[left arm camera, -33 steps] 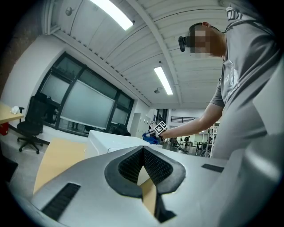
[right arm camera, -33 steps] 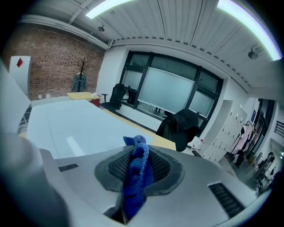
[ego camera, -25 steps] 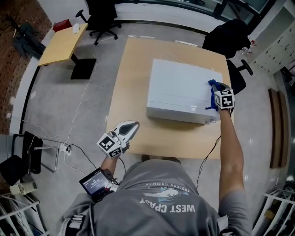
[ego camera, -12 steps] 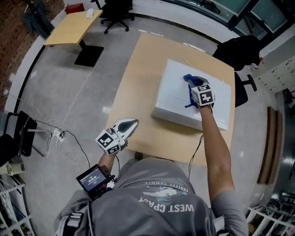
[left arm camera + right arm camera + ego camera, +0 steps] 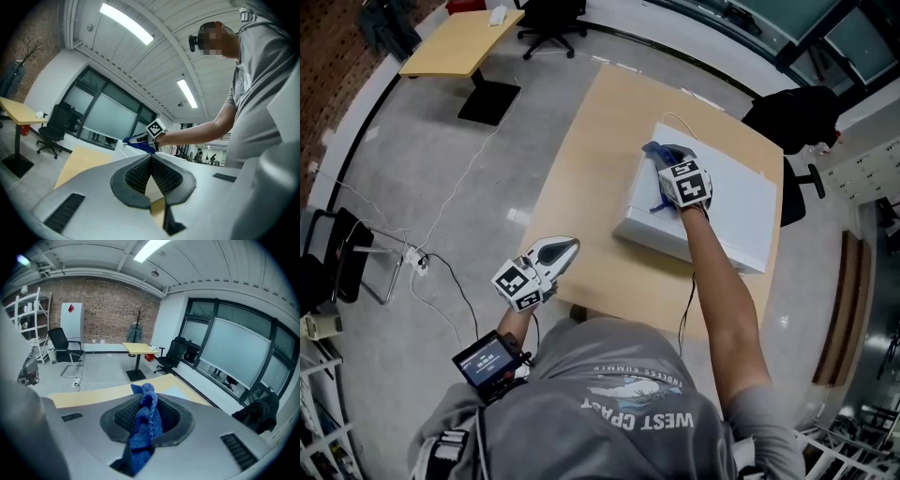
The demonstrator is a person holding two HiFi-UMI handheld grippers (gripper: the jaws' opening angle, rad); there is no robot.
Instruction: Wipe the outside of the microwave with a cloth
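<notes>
I see right gripper (image 5: 666, 161) fingers clamped on blue knitted cloth (image 5: 143, 423), at 10 o'clock corner of white box-shaped microwave (image 5: 733, 214) top, on light wooden table (image 5: 581, 187). Left gripper (image 5: 566, 249) fingers together, empty, at table's 7 o'clock edge.

Blue cloth (image 5: 146, 423) coarse, knitted weave; microwave (image 5: 736, 202) casing smooth, matt white; table (image 5: 591, 178) pale wood, matt; floor (image 5: 412, 141) grey concrete, faintly glossy.
</notes>
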